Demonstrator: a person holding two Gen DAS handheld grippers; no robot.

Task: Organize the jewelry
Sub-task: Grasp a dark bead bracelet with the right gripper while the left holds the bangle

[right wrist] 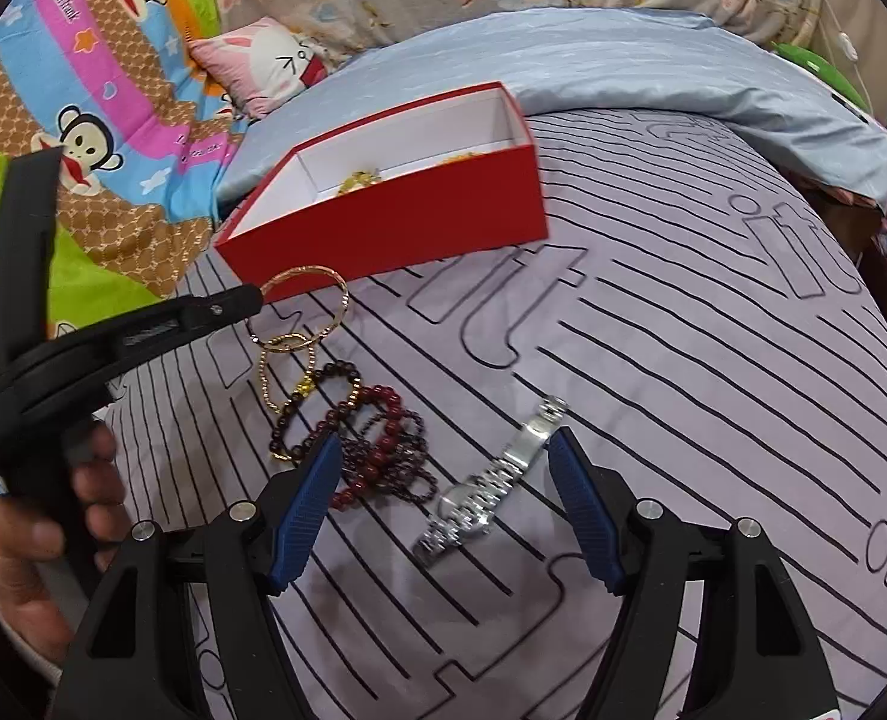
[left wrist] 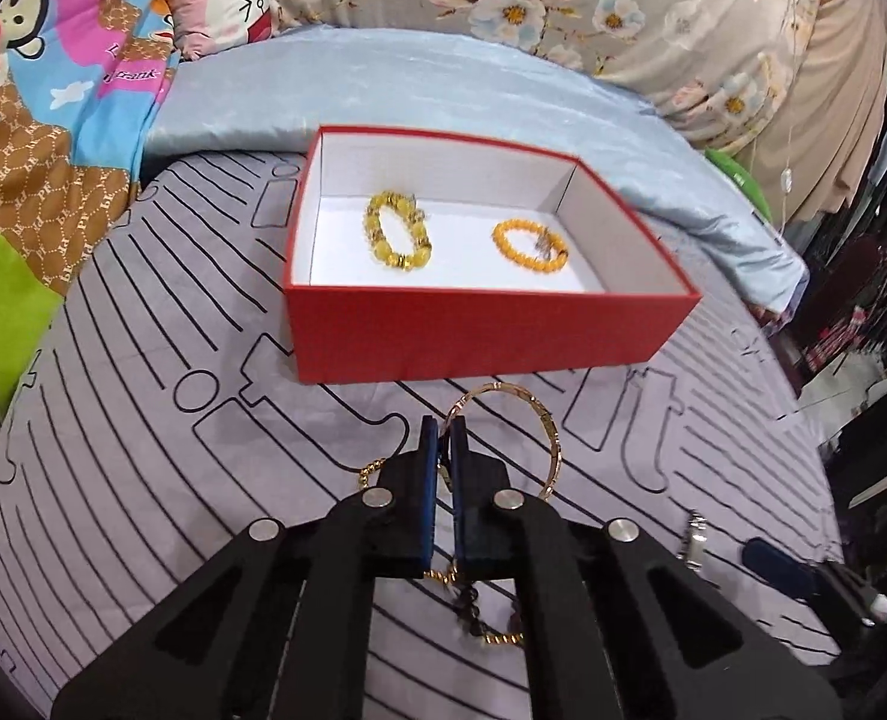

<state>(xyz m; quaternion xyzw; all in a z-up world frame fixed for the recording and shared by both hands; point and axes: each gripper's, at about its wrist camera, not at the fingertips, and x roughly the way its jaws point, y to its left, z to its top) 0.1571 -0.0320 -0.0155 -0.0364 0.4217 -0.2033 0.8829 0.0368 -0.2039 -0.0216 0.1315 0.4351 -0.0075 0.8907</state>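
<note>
Before the box, left tongs (left wrist: pixel 443 427) pinch gold bangle (left wrist: pixel 548 420).

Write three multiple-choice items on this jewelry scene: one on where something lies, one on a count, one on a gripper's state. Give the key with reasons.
1. Where does the silver watch lie?
A. In the red box
B. On the striped bedsheet, outside the box
C. On the blue pillow

2. How many yellow bead bracelets are in the red box?
A. One
B. Two
C. Four

3. What is the left gripper doing?
A. Shut on the thin gold bangle
B. Wide open above the box
C. Shut on the watch

Key:
1 B: the watch rests on the striped bedsheet, between the open fingers of the right gripper.
2 B: the left wrist view shows a chunky yellow bracelet and a smaller orange-yellow bracelet on the white floor.
3 A: its blue pads pinch the rim of the gold bangle.
</note>
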